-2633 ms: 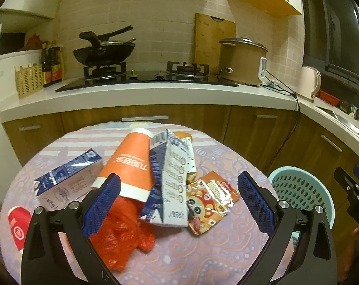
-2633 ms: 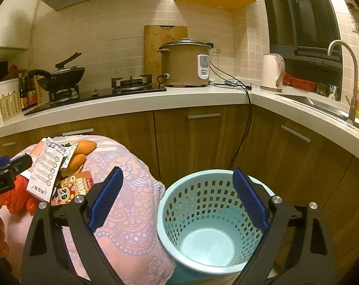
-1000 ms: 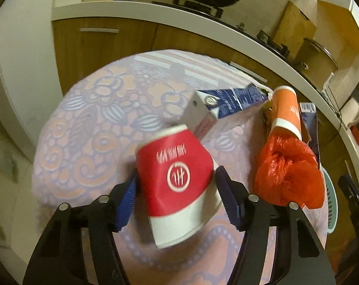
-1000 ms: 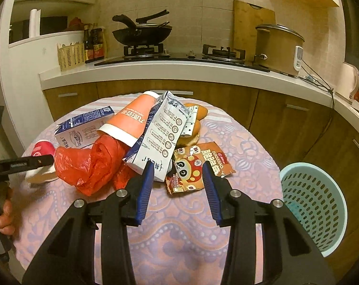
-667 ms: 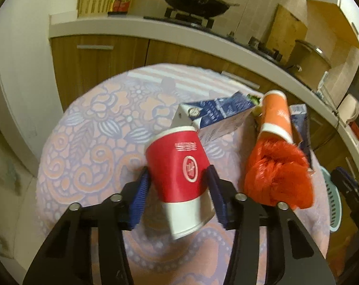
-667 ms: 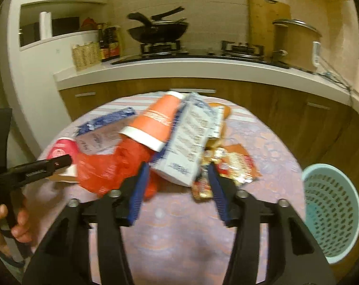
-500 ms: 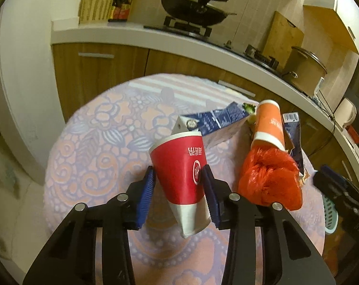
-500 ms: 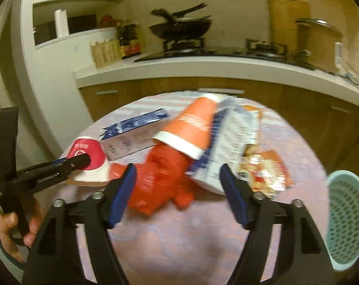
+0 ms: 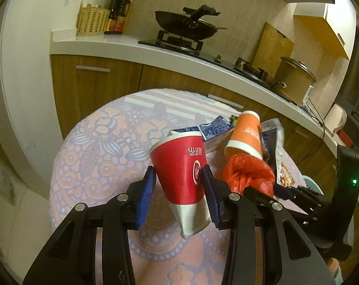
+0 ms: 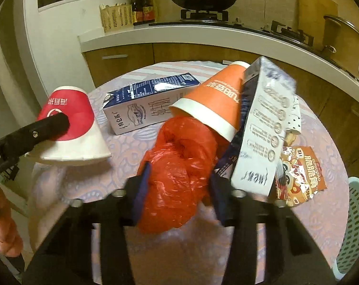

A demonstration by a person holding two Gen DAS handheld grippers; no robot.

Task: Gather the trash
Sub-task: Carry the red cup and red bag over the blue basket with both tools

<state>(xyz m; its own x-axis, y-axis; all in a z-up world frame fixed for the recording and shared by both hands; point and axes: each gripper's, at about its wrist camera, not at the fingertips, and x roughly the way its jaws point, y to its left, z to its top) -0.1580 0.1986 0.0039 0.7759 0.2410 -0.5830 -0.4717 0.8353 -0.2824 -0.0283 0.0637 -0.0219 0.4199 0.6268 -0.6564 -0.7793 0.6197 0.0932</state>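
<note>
My left gripper [image 9: 179, 182] is shut on a red and white paper cup [image 9: 183, 166] and holds it above the round table [image 9: 103, 156]. The cup also shows in the right wrist view [image 10: 70, 128]. My right gripper [image 10: 179, 185] has its jaws on either side of a crumpled red plastic bag [image 10: 179, 163], close against it; I cannot tell if it grips. Behind the bag lie an orange paper cup [image 10: 215, 95], a blue and white milk carton [image 10: 146, 104], a second carton [image 10: 262, 133] and a snack wrapper [image 10: 300, 171].
A light blue perforated waste basket [image 10: 355, 225] stands on the floor right of the table. A kitchen counter [image 9: 132, 49] with a wok and stove runs behind. A rice cooker [image 9: 293, 83] stands at the right.
My left gripper has closed on the red cup and lifted it off the table. My right gripper has swung left from the basket and moved in around the red bag.
</note>
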